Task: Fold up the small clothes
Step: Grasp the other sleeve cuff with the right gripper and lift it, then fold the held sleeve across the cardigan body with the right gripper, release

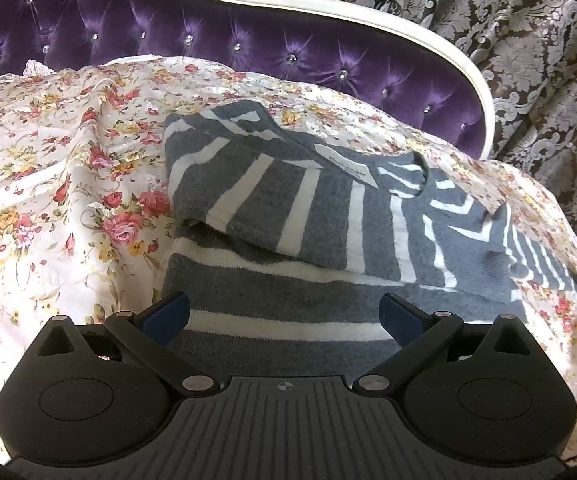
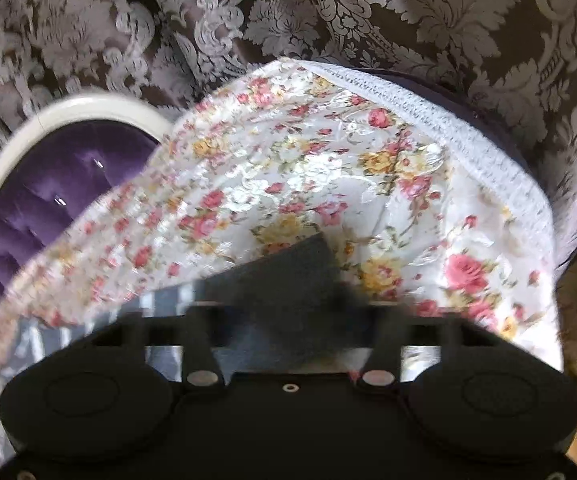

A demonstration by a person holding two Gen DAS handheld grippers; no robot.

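Centre frame, left gripper (image 1: pixel 284 312) spread wide, holding nothing, over striped garment (image 1: pixel 288 216) – right gripper (image 2: pixel 284 320) blurred, grip unreadable. Risk: loose top fold sliding on slick floral cover (image 1: pixel 48 160).

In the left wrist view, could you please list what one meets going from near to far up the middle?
Left tongs → striped grey garment → floral cover → purple tufted backrest → white frame → damask curtain.

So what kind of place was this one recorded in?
Most likely a home bedroom or sitting room: a purple tufted headboard or sofa back, a floral cover under the striped garment, and damask curtains.
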